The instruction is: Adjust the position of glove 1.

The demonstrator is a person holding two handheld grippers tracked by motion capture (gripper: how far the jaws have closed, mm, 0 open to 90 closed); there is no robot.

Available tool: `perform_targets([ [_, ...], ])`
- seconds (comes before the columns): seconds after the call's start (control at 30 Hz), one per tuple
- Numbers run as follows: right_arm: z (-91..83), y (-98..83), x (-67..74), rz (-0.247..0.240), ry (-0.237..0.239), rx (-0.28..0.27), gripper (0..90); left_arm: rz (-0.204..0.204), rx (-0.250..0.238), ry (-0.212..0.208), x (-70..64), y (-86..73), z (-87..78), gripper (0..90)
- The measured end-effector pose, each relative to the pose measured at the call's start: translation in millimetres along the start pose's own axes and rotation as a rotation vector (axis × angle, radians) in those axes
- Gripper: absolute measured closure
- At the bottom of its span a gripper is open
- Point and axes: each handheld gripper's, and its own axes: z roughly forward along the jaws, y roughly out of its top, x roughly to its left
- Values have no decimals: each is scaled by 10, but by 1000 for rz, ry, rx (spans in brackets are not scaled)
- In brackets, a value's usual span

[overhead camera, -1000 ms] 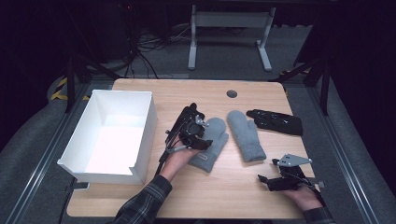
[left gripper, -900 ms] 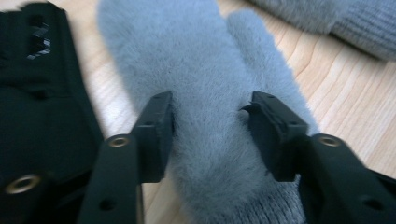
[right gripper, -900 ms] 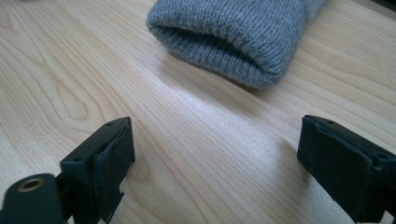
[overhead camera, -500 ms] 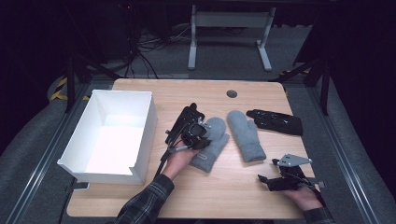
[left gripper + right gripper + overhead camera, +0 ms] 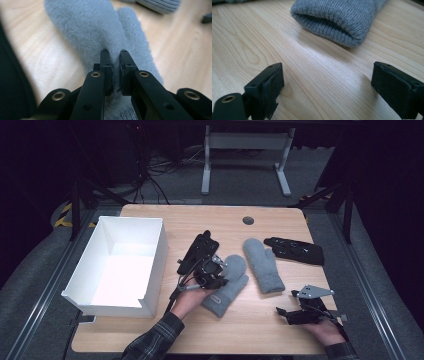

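Observation:
A fuzzy grey mitten (image 5: pixel 227 287) lies on the wooden table left of centre. My left gripper (image 5: pixel 219 274) is shut on it. In the left gripper view the two black jaws pinch a fold of the mitten's (image 5: pixel 95 32) fleece at the left gripper's (image 5: pixel 113 68) tips, having just closed on it. A second grey mitten (image 5: pixel 264 265) lies to the right, its ribbed cuff (image 5: pixel 337 17) facing my right gripper. The right gripper (image 5: pixel 292 316) rests near the table's front right; in its own view the right gripper (image 5: pixel 327 82) stands open over bare wood.
A white open box (image 5: pixel 152 265) stands at the table's left. A pair of black gloves (image 5: pixel 295 251) lies at the back right, beyond the second mitten. A round cable hole (image 5: pixel 248 220) sits near the far edge.
The left gripper's jaws have closed on the mitten. The hand has shifted slightly toward the near edge, taking the mitten with it. The right gripper has stayed where it was.

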Motion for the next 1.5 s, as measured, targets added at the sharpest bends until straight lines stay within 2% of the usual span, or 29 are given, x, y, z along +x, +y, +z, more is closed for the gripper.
perform_targets([
  [0.3,0,0,1,0,-1,0,113,51,17,-69,-235,-99,-45,843],
  [0.5,0,0,1,-1,-2,0,114,74,45,-102,-297,-148,-10,836],
  [0.6,-1,0,1,1,-2,0,118,73,35,-108,-283,-158,-17,782],
  [0.7,-3,-2,-1,2,-3,-3,140,73,6,-94,-262,-162,-68,619],
  [0.77,-10,2,-5,-5,2,-7,188,75,-3,-83,-240,-169,-123,520],
  [0.87,-35,47,-12,-2,-11,12,298,65,-14,-50,-208,-228,-211,402],
  [0.97,-96,114,-15,7,-32,-17,432,53,-16,-6,-179,-326,-266,312],
  [1.1,-149,247,-41,14,-56,-75,591,24,-14,25,-122,-472,-323,260],
  [1.13,-143,282,-51,21,-60,-81,641,21,-13,43,-107,-528,-339,253],
  [1.17,-143,282,-51,21,-60,-81,641,21,-13,43,-107,-528,-339,246],
  [1.23,-98,359,-79,21,-66,-70,742,15,-6,64,-80,-613,-360,237],
  [1.4,-21,478,-141,29,-58,-68,881,-10,7,118,-25,-727,-375,232],
  [1.5,5,534,-157,27,-57,-74,897,-26,20,142,12,-762,-325,232],
])
